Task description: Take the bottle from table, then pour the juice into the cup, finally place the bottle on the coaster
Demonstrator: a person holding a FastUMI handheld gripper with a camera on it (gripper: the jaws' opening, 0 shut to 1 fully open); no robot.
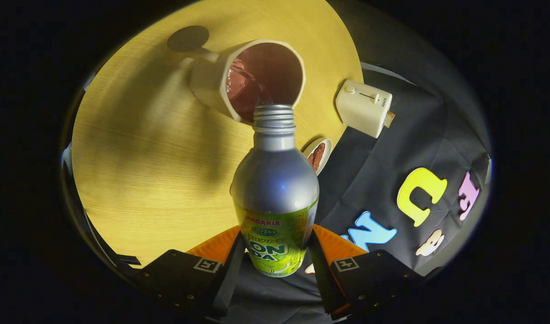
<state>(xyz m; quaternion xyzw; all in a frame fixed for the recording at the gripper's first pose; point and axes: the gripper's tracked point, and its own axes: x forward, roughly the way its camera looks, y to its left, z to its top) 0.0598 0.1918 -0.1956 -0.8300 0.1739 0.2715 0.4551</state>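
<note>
Pouring needs care: tool [275, 252] grips bottle [275, 198] on both sides; keep its mouth just over cup [252, 81], tilting slowly.

The bottle [275, 180], clamped at its glossy printed label between both fingers of the gripper [275, 263], looks like smooth brushed metal with a soft sheen. The cup [212, 83] looks glazed ceramic, the table [135, 148] matt wood grain. The toaster [362, 108] at the table's edge looks smooth plastic.
</note>
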